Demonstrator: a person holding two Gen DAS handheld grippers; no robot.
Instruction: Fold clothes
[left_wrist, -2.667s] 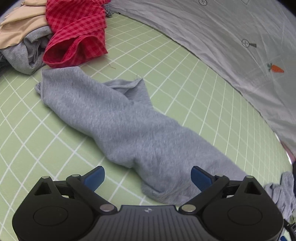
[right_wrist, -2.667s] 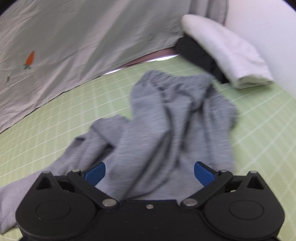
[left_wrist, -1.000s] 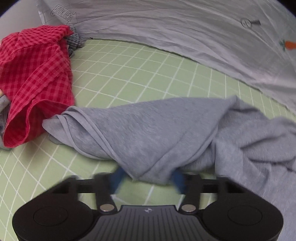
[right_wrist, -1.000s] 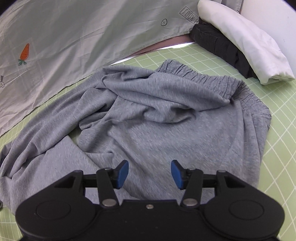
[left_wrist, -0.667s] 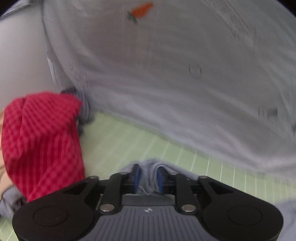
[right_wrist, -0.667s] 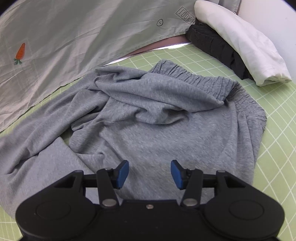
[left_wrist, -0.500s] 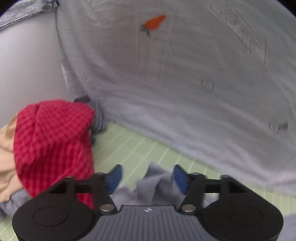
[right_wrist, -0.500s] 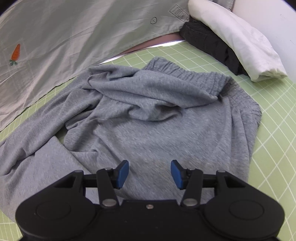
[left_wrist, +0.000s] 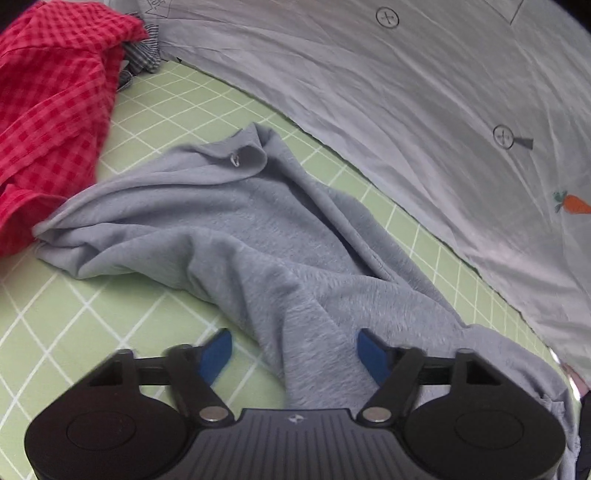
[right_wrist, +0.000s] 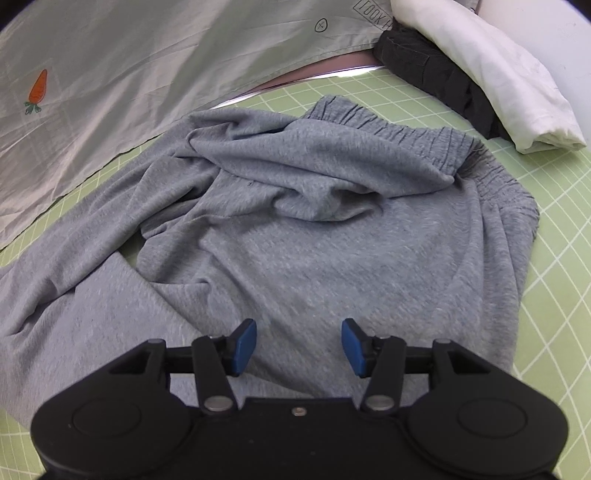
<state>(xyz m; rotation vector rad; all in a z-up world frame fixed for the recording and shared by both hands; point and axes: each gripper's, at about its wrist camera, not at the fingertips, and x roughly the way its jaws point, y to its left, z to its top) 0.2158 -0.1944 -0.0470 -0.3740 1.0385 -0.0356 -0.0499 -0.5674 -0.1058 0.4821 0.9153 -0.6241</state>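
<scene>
Since 0.5 s ago left gripper dropped back over grey sweatpants, fingers wide, empty; right gripper fingers half-spread, empty. Pants rumpled mid-frame on green mat; soft, limp, light — pinch elastic waistband upper right

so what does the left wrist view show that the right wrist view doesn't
Only the left wrist view shows the red checked garment heaped at the far left, next to the gray pants' leg end.

Only the right wrist view shows the pants' gathered waistband, the folded white cloth and the black garment under it.

Both show the gray pants rumpled on the green grid mat, the gray carrot-print sheet behind, and an open gripper over the fabric: left gripper, right gripper.
</scene>
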